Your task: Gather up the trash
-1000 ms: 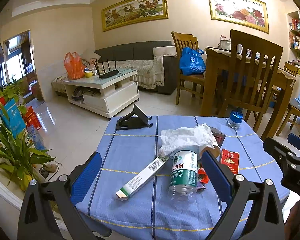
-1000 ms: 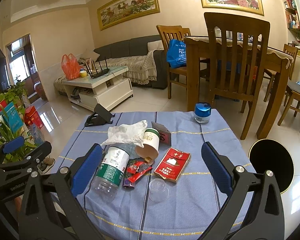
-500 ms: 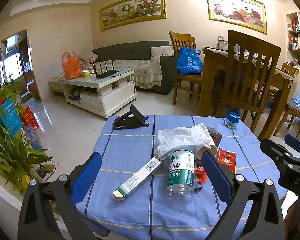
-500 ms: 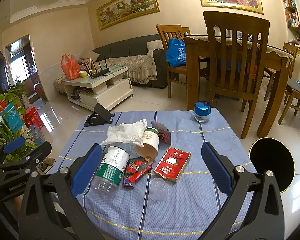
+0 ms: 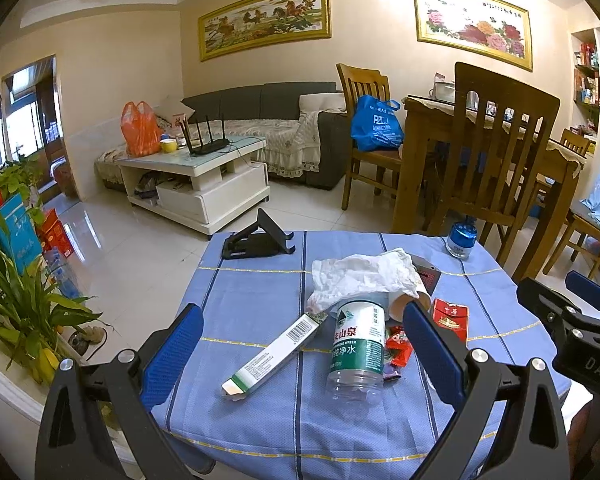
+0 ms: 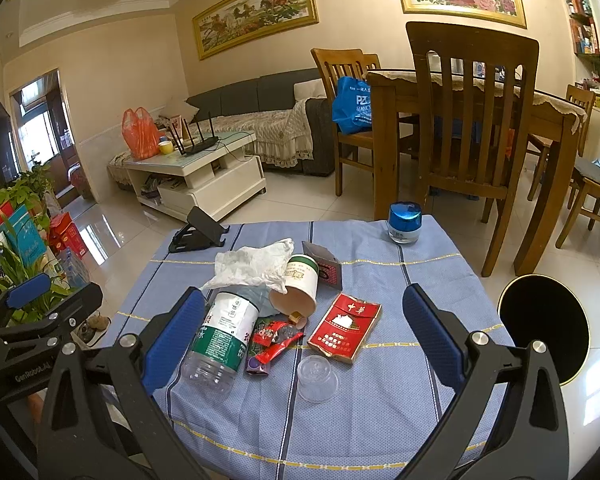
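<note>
Trash lies on a blue-clothed table [image 5: 260,288]: a plastic water bottle [image 5: 358,344] on its side, a long white box [image 5: 274,354], crumpled white tissue [image 5: 364,274], a tipped paper cup [image 6: 298,284], red wrappers [image 6: 274,340], a red cigarette pack [image 6: 344,326] and a clear plastic lid [image 6: 317,372]. My left gripper [image 5: 302,354] is open and empty above the near edge, the bottle and box between its fingers in view. My right gripper [image 6: 302,340] is open and empty over the wrappers and pack. A black round bin [image 6: 544,328] stands on the floor at right.
A black phone stand [image 5: 256,236] and a blue-capped jar [image 6: 405,222] sit at the table's far side. Wooden chairs [image 6: 468,120] and a dining table stand behind. A white coffee table [image 5: 196,172], sofa and potted plants [image 5: 24,304] are to the left.
The left wrist view has shifted slightly, so the table items sit a little further left and down. The right view is almost unchanged. Both grippers stay open.
</note>
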Tool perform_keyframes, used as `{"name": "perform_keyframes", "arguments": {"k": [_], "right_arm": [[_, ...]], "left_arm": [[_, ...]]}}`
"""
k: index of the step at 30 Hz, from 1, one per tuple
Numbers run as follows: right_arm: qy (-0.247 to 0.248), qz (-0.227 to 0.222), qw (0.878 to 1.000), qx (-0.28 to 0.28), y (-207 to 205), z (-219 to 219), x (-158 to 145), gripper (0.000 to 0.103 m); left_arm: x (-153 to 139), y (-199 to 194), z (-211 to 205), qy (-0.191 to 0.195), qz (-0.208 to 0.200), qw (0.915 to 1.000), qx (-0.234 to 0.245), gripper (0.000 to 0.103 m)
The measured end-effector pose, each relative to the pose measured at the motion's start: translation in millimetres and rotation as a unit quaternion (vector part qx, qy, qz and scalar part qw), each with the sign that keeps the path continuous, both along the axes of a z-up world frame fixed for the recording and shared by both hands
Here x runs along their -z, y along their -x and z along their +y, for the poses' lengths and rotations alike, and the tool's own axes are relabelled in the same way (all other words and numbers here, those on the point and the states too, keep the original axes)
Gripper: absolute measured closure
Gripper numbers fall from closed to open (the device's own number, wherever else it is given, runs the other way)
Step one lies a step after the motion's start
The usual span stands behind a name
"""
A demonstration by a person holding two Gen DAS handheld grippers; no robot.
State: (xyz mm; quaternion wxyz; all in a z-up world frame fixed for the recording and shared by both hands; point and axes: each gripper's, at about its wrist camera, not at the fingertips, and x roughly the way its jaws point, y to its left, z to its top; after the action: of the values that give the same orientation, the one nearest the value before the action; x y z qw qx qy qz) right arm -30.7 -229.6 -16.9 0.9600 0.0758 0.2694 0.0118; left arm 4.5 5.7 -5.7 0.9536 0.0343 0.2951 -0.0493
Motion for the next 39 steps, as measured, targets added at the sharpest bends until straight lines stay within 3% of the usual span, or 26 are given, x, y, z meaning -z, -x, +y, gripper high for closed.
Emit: {"name": "perform_keyframes", "arguments": {"k": [16,25,28,31,35,39], "right_arm": [[0.003,0.004,1.0,-0.002,-2,2,2,0.005],[0.027,0.029,0.999,-0.017,-14,37,14,0.005],[0.023,0.045,0.998,-0.034,-24,50,20,0.005],[-0.015,0.088,0.994,-0.063,-44,64,37,0.005],[-0.02,0.13,0.987,-0.095,-66,95,64,0.005],[-0.01,0.16,0.981,-0.111,-90,123,92,0.005]], "left_arm": [[-2,-1,2,0.004,0.002,1.0,0.0,0.006],[11,-13,37,0.031,0.021,0.9991,-0.02,0.006],[24,-24,58,0.037,0.036,0.9978,-0.041,0.006],[48,-36,85,0.039,0.065,0.9948,-0.068,0.006],[101,-61,144,0.097,0.157,0.9777,-0.101,0.007],[132,-63,178,0.083,0.182,0.9684,-0.149,0.007]]}}
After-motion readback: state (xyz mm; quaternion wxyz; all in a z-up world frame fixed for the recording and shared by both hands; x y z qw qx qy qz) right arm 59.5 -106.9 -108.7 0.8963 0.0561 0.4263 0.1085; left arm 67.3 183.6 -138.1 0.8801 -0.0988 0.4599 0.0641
